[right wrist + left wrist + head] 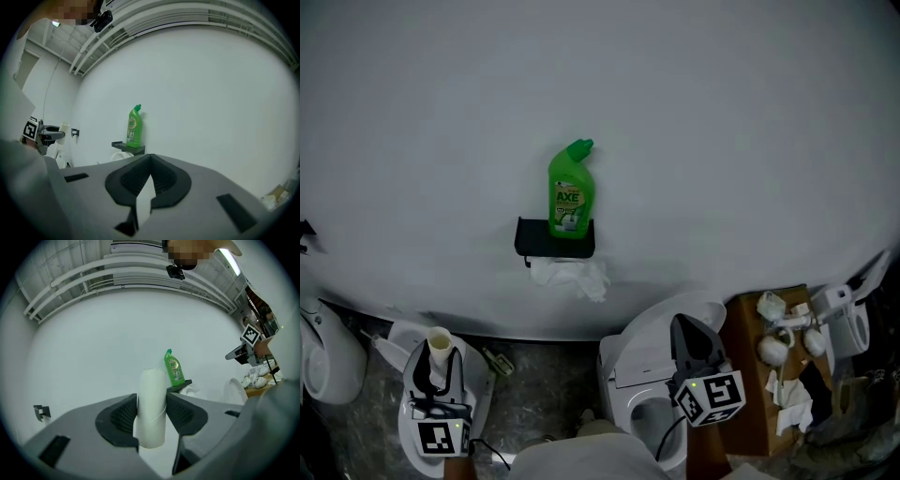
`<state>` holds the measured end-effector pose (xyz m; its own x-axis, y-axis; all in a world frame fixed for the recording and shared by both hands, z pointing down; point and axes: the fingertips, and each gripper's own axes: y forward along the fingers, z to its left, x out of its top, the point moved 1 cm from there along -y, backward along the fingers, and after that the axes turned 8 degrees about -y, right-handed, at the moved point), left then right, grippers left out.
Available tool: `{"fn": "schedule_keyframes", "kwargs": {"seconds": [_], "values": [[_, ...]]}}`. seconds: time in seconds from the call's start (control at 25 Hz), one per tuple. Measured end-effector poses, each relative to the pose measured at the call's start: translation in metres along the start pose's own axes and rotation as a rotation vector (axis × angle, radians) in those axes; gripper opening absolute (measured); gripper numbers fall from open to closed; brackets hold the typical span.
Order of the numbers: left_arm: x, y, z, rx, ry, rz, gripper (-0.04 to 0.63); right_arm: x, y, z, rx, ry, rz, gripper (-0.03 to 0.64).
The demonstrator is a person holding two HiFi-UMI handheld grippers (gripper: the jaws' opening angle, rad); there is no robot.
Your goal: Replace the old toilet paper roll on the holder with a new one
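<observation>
A smooth, matt, pale grey wall (675, 112) fills most of the room ahead. Below it stands a glossy white ceramic toilet (628, 361), and to its right a brown wooden surface (748, 394) carries a scatter of crumpled white paper wads (772, 349).

The right claw (150, 159), dark grey with ribbed pads, hangs over the toilet. Its jaws are pressed together with nothing between them. The left claw (438, 370), of the same build, is low on the left, well apart from the wall fitting. It is clamped on the bare cream cardboard toilet-roll tube (152, 394), which stands upright between the two ribbed pads. The pads touch its sides, and its ends stick out above and below them.

Up on the wall is the flat black metal toilet paper holder (534, 239), a small shelf. A glossy green plastic cleaner bottle with a bent neck (571, 192) stands on its right half. Just under the shelf hangs a rumpled tuft of soft white toilet paper (572, 277). Seen from the left claw, this group lies beyond the tube and a little to its right.
</observation>
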<state>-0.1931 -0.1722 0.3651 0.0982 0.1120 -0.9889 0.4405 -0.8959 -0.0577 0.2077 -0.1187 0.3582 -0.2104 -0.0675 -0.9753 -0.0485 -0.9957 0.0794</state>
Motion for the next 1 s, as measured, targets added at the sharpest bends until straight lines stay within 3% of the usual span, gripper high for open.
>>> {"fn": "schedule_keyframes", "kwargs": {"seconds": [0.44, 1.0], "values": [[0.002, -0.004, 0.009, 0.014, -0.014, 0.003, 0.19, 0.015, 0.024, 0.021, 0.069, 0.032, -0.019, -0.003], [0.014, 0.01, 0.009, 0.008, -0.006, -0.018, 0.19, 0.033, 0.037, 0.026, 0.079, -0.034, -0.053, -0.002]]}}
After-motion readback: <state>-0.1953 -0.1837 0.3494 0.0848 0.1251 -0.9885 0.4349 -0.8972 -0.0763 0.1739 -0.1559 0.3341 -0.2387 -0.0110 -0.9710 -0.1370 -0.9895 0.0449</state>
